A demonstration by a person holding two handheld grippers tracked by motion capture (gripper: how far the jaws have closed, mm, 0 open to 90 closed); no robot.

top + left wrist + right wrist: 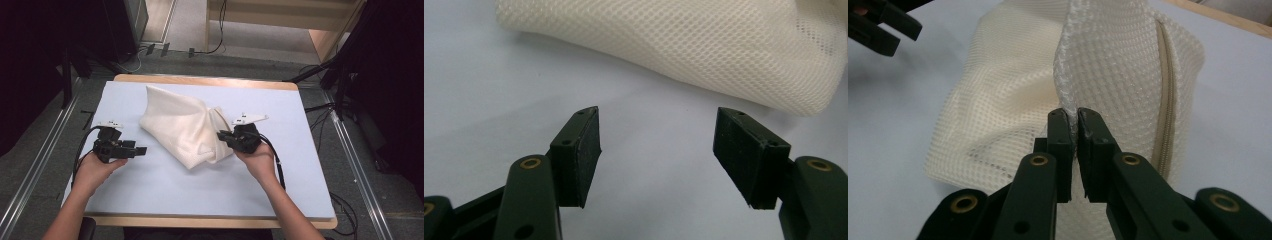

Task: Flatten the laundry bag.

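— How far had you got?

— I had the right gripper clenched on a raised fold of the mesh laundry bag, beside its zipper. The bag lay crumpled mid-table, nearer the far edge. My left gripper stood released, jaws apart, just short of the bag's near edge. I judged the job barely begun: one grip taken, the flattening or folding left.

— Any labels?

— I could read none.
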